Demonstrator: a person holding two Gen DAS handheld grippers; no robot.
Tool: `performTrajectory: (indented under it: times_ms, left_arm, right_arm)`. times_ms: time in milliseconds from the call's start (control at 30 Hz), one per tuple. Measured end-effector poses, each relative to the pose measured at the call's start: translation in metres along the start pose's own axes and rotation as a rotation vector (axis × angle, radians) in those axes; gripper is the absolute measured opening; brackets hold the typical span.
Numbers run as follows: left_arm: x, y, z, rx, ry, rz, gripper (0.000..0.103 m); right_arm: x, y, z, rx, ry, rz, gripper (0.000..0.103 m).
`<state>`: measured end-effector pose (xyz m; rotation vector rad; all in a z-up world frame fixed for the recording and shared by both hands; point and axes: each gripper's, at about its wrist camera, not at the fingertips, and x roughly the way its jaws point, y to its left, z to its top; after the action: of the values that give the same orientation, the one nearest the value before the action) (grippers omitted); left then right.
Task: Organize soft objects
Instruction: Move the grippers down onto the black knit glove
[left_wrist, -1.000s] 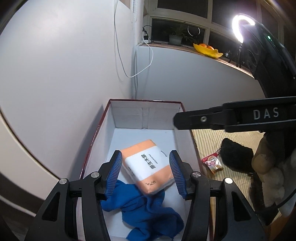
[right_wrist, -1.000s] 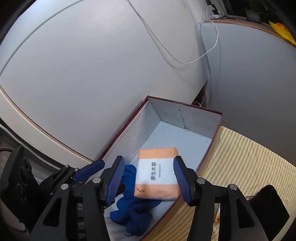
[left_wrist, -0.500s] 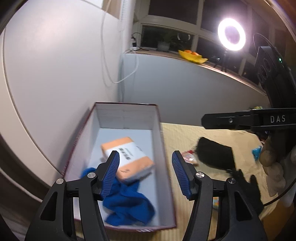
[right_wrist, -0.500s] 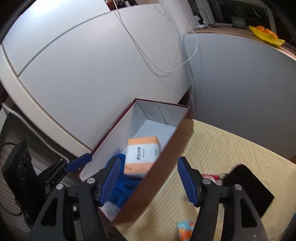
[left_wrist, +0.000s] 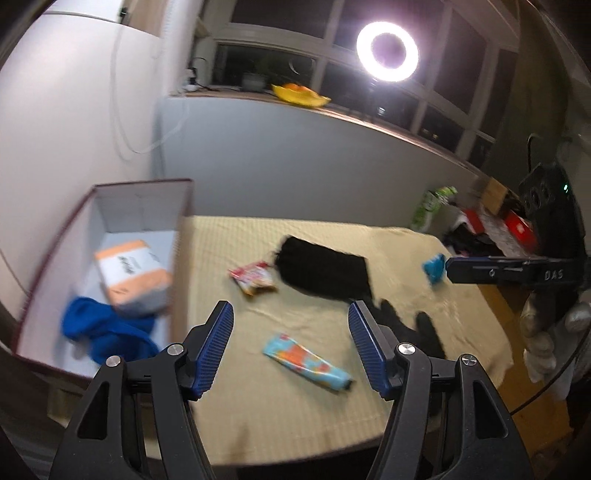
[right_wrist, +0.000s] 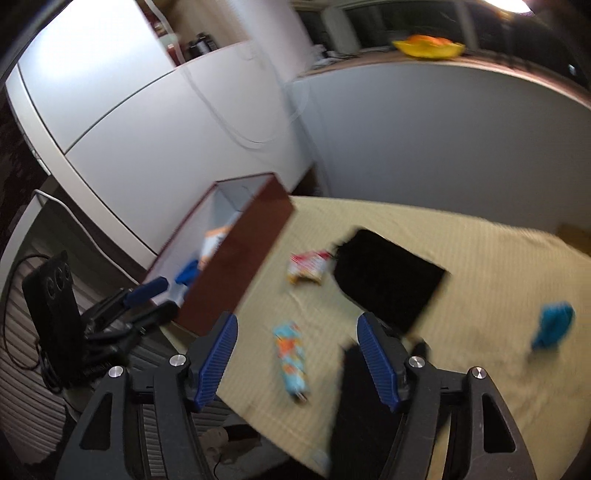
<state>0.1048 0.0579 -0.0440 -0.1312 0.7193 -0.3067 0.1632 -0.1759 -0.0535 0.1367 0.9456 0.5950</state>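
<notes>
While held above the desk to the right of the box, opening wider at the left gripper, with nothing between its jaws. Open and empty too at the right gripper.

Already inside the box: an orange tissue pack, resting partly on a crumpled blue cloth.

Not yet in the box, out on the yellow cover:
- Nearest its right wall, a red snack packet.
- Just beyond the packet, touching it or nearly so, a flat black cloth.
- Nearer the camera than the packet, a patterned soft pouch.
- Further from the box, a black glove.
- Furthest of all, a small bright-blue item, too blurred to identify.

Probably all light and limp, likely to sag and fold when lifted.
- Pinch the black cloth at a bunched middle rather than a thin edge.
- Take the pouch across its narrow width near the middle. Possibly slick film, so close firmly.
- Grip the glove at the palm, not by a finger.
</notes>
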Motion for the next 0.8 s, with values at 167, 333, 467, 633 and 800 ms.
performTrajectory:
  times_ms: [167, 333, 467, 633, 800]
  left_arm:
    - [0.012, -0.028, -0.018, 0.001, 0.035, -0.059, 0.064]
    - [0.028, -0.046, -0.037, -0.033, 0.087, -0.122, 0.064]
    - [0.045, -0.060, -0.051, -0.036, 0.132, -0.150, 0.064]
    - [0.061, -0.072, -0.064, -0.053, 0.179, -0.190, 0.064]
    - [0.077, -0.091, -0.072, -0.024, 0.223, -0.202, 0.064]
  right_arm:
    - [-0.022, -0.037, -0.045, 0.075, 0.003, -0.026, 0.064]
    - [-0.028, -0.060, -0.074, 0.130, 0.010, -0.023, 0.064]
    - [-0.025, -0.075, -0.093, 0.175, 0.030, -0.014, 0.064]
    - [-0.014, -0.086, -0.108, 0.208, 0.055, -0.003, 0.064]
    - [0.004, -0.094, -0.113, 0.240, 0.087, 0.020, 0.064]
